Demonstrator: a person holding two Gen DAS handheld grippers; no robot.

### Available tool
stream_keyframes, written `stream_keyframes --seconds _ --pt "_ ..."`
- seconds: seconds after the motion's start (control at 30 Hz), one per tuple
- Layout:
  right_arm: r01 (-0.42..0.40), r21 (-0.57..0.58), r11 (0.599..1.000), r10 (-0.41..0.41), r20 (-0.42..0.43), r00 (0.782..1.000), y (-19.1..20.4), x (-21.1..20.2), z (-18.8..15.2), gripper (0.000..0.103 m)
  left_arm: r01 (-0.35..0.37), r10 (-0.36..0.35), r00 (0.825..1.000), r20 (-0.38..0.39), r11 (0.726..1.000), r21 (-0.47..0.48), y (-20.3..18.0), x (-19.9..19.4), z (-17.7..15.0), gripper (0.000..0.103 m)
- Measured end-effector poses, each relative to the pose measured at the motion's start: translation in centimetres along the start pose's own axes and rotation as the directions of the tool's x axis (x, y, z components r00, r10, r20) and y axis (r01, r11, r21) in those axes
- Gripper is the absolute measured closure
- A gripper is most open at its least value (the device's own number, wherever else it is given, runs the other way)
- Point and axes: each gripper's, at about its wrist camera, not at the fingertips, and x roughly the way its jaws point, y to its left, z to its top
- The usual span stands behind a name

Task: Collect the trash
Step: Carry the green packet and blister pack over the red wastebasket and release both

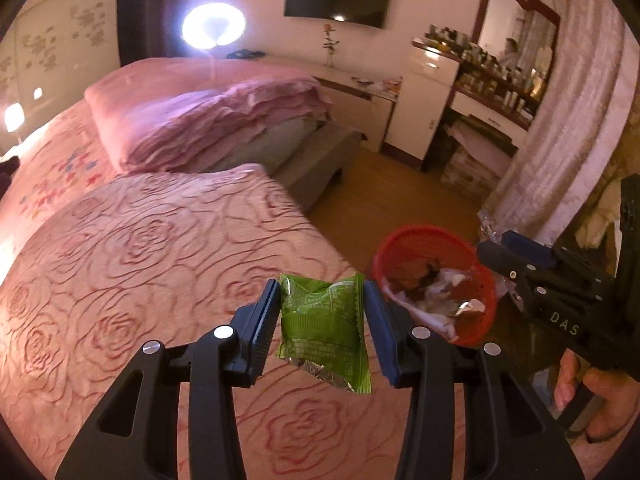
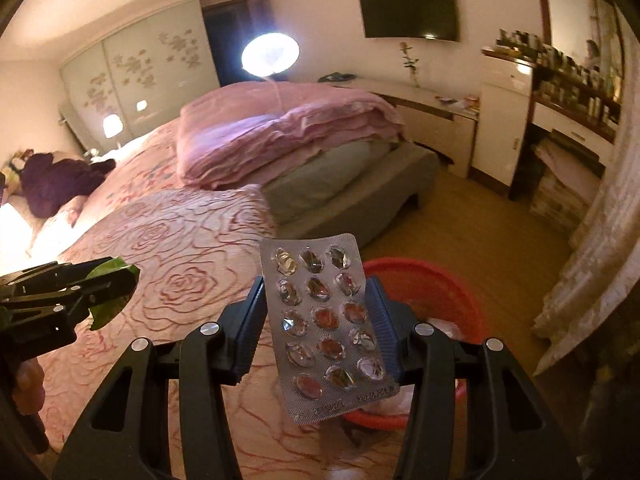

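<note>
- A green crinkled foil snack wrapper (image 1: 322, 330) is held between the pads of the left gripper (image 1: 322, 320), above the edge of the bed.
- A silver foil blister pill sheet (image 2: 326, 332), its pockets crushed, is clamped by its long edges in the right gripper (image 2: 320, 328).
- A round red plastic waste basket (image 1: 486, 280) is seen on the wooden floor (image 1: 384, 200) just beside the bed, already holding crumpled paper and foil.
- The bed is covered by a pink rose-patterned quilted bedspread (image 1: 140, 248); a folded pink duvet (image 1: 208, 116) is stacked further along it.
- A dark wall-mounted television (image 2: 408, 6), a bright round lamp (image 2: 270, 53), a white cabinet (image 2: 504, 120) and a mirrored dresser crowded with bottles (image 2: 576, 80) are noted along the far wall.
</note>
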Motion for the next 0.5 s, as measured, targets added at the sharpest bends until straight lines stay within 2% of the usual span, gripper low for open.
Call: stream_keyframes --seconds 0.3,0.5 --pt "0.063 0.079 0.995 -0.063 -0.001 0.998 -4.6 -0.3 -0.4 0.054 0.076 -0.074 0.996 -0.044 0.996 0.055 -4.3 3.5 1.8 0.061" --pt "0.107 0.129 0.986 -0.103 -0.031 0.994 -7.6 0.7 -0.7 0.054 0.122 -0.115 0.99 -0.08 0.988 0.092 -7.0 6.4 2.8 0.061"
